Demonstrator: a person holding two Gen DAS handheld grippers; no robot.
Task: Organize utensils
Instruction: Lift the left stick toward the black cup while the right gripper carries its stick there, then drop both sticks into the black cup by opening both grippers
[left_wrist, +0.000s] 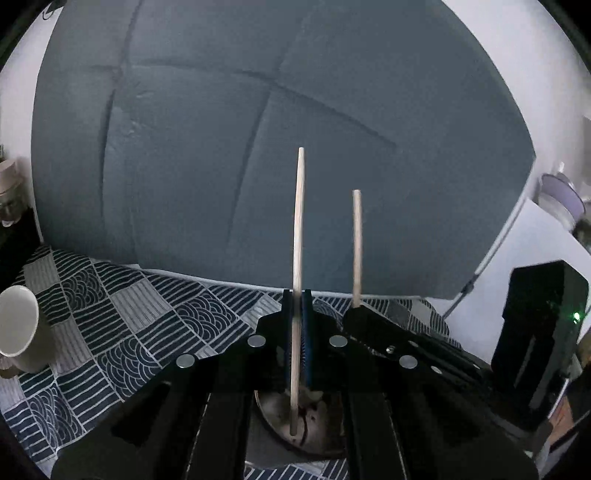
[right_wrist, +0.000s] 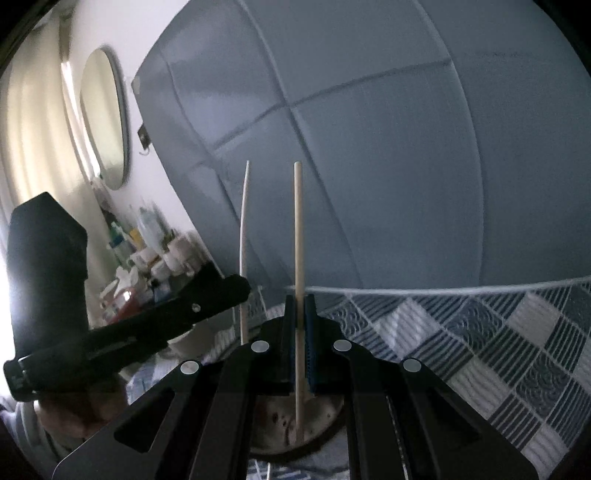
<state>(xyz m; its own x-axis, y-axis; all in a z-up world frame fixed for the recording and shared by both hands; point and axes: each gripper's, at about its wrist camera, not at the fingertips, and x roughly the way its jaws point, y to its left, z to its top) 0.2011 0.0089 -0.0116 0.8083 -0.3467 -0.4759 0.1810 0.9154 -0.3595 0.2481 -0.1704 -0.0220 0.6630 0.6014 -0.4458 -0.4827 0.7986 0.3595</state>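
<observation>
Your left claw (left_wrist: 297, 295) is clamped on a wooden chopstick (left_wrist: 298, 221) that stands upright between its blue pads (left_wrist: 306, 332), the upper length rising to the middle of the frame and the lower end passing down toward a round dish (left_wrist: 317, 432) below. Your right claw (right_wrist: 299, 299) grips a second chopstick (right_wrist: 298, 229) the same way, nipped between its closed pads and running from a dish (right_wrist: 321, 421) at the bottom centre up past the fingertips. Each claw also shows in the other's view: the right claw (left_wrist: 354, 312) sits just right of centre with its stick (left_wrist: 356, 243) poking up, and the left claw (right_wrist: 236, 288) enters from the lower left with its pale stick (right_wrist: 243, 258).

You cannot make out what each dish holds; both are mostly hidden behind the claw bodies and dim. The clutter of bottles (right_wrist: 147, 254) at the left of the right view is blurred.

Counted: two chopsticks, one per claw; one white mug (left_wrist: 18, 328) lying at the left edge on the patterned blue-and-white cloth (left_wrist: 129, 332); one grey padded panel (left_wrist: 258, 147) filling the background; one oval mirror (right_wrist: 103, 122) at the upper left.
</observation>
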